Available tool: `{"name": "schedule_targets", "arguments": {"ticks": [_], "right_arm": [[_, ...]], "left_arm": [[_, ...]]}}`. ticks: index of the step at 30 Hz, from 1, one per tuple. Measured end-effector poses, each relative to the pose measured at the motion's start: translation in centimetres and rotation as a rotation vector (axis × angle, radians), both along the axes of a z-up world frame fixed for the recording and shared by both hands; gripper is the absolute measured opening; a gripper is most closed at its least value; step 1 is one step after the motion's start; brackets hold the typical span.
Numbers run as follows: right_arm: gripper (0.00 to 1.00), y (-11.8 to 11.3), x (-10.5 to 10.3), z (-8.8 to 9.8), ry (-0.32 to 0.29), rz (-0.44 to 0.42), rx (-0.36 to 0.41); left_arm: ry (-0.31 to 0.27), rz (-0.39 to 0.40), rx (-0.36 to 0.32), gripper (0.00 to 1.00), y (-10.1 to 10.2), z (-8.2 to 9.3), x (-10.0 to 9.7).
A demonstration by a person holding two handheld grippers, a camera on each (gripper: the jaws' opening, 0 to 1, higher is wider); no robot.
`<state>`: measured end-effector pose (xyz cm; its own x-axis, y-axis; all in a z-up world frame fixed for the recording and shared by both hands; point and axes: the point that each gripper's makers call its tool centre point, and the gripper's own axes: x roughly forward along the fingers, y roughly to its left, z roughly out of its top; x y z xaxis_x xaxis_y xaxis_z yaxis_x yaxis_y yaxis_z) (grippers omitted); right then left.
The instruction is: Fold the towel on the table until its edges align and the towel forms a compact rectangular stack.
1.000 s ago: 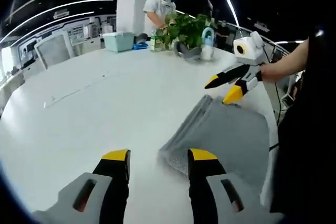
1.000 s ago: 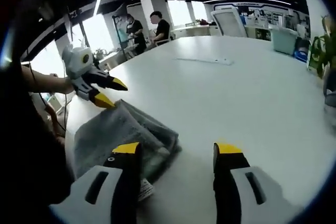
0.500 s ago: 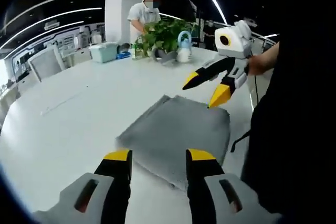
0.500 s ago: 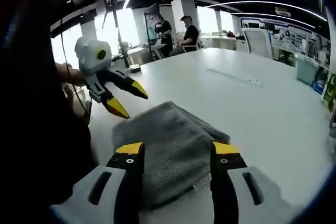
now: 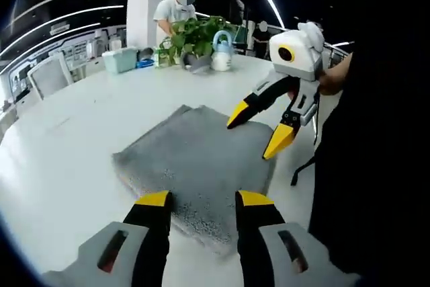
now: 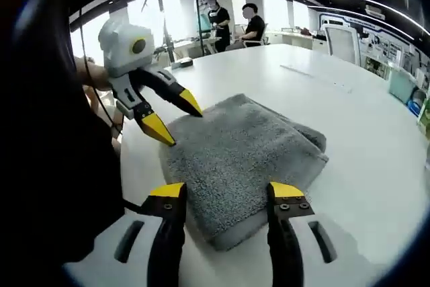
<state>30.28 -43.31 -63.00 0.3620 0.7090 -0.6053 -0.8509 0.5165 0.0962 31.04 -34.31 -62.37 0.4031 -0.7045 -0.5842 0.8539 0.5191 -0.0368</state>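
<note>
A grey towel (image 5: 195, 159) lies folded into a thick rectangle on the white counter (image 5: 80, 126), close to the counter's near edge where the person stands. In the right gripper view the towel (image 6: 242, 152) shows stacked layers along its far side, and its edges look roughly lined up, though the near corner is a little rounded.

The left gripper (image 5: 200, 201) hangs just above the towel's near edge with its yellow-tipped jaws spread apart and nothing between them. Seen from the right gripper view, the left gripper (image 6: 178, 117) comes in from the left, its jaws parted, one tip at the towel's edge and the other just off it over bare counter; I cannot tell whether either tip touches the cloth.

The right gripper (image 6: 227, 191) is also over the towel's near edge, jaws apart and holding nothing. In the left gripper view the right gripper (image 5: 259, 129) reaches in from the right, held by a hand (image 5: 332, 80), its jaws splayed over the towel's far corner.

At the far side of the counter stand a leafy plant (image 5: 195, 35), a pale blue watering can (image 5: 222, 48) and a light green bin (image 5: 124, 58), well apart from the towel. A person (image 5: 171, 15) stands behind the plant.
</note>
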Motion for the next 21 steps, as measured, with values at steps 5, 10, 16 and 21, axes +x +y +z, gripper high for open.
{"name": "schedule_targets", "arguments": {"ticks": [5, 10, 16, 21], "right_arm": [[0.46, 0.00, 0.12, -0.23, -0.015, -0.003, 0.000], [0.46, 0.05, 0.20, -0.34, -0.023, -0.007, 0.003], [0.45, 0.05, 0.39, -0.45, -0.028, -0.018, 0.022], [0.45, 0.04, 0.38, -0.42, -0.028, -0.020, 0.032]], "left_arm": [[-0.048, -0.014, 0.017, 0.39, 0.06, -0.42, 0.00], [-0.066, -0.006, 0.014, 0.39, 0.11, -0.45, 0.01], [-0.038, 0.015, 0.008, 0.39, 0.10, -0.50, 0.31], [-0.008, 0.010, 0.017, 0.39, 0.10, -0.57, 0.34]]}}
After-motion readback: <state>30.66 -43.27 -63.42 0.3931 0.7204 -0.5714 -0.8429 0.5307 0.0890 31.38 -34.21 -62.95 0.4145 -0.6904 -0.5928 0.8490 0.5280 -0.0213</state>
